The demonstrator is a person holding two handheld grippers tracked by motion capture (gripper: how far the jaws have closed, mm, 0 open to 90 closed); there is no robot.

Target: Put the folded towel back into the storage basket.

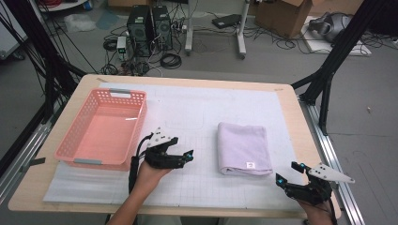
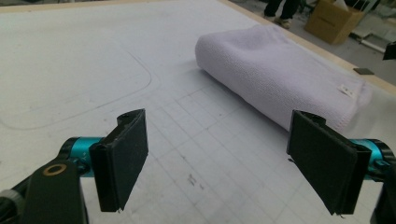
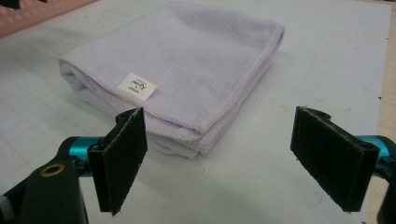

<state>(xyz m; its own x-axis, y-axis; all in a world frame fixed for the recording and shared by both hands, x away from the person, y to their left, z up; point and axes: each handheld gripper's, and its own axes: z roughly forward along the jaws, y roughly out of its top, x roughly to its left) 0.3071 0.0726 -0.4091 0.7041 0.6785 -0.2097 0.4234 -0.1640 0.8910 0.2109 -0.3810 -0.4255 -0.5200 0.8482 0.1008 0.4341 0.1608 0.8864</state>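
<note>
A folded lavender towel (image 1: 244,147) with a small white label lies flat on the white gridded mat (image 1: 197,117), right of centre. My left gripper (image 1: 184,156) hovers open just left of the towel, between it and a pink basket (image 1: 70,151). In the left gripper view the towel (image 2: 280,74) lies ahead and to the right of the spread jaws. My right gripper (image 1: 287,172) is open near the table's front right corner, a little off the towel's near right corner. In the right gripper view the towel (image 3: 187,70) lies just beyond the wide-apart jaws, label facing up.
The empty pink plastic basket stands on the mat's left side. The wooden table edge (image 1: 300,122) runs close on the right. Beyond the table, the floor holds computer towers (image 1: 150,28), cables and cardboard boxes (image 1: 286,16).
</note>
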